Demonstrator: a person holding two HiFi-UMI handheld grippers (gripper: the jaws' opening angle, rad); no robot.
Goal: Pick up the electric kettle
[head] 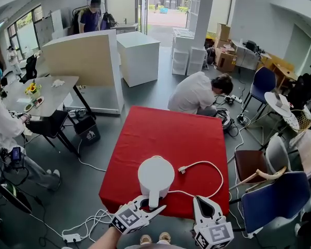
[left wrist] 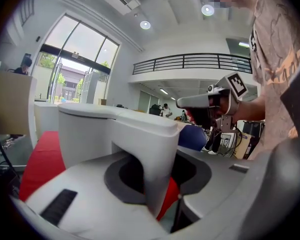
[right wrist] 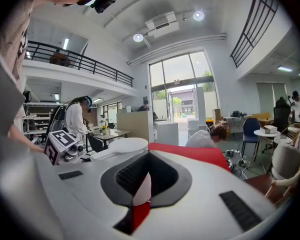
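The white electric kettle [head: 155, 174] stands near the front edge of the red table [head: 160, 131], its handle [head: 154, 197] pointing toward me. My left gripper [head: 154, 207] reaches in from the front with a jaw on either side of that handle. In the left gripper view the handle [left wrist: 155, 149] stands in the jaws' recess, and a strip of red cloth shows between it and the right jaw. My right gripper [head: 197, 197] hovers at the table's front edge, right of the kettle [right wrist: 125, 145], jaw tips together and nothing held.
The kettle's white cord [head: 217, 178] loops over the table to a loose plug [head: 182, 168]. A blue chair [head: 272, 196] and a brown chair [head: 251, 162] stand at the right. A person [head: 197, 92] crouches beyond the table. A power strip [head: 72, 237] lies on the floor at left.
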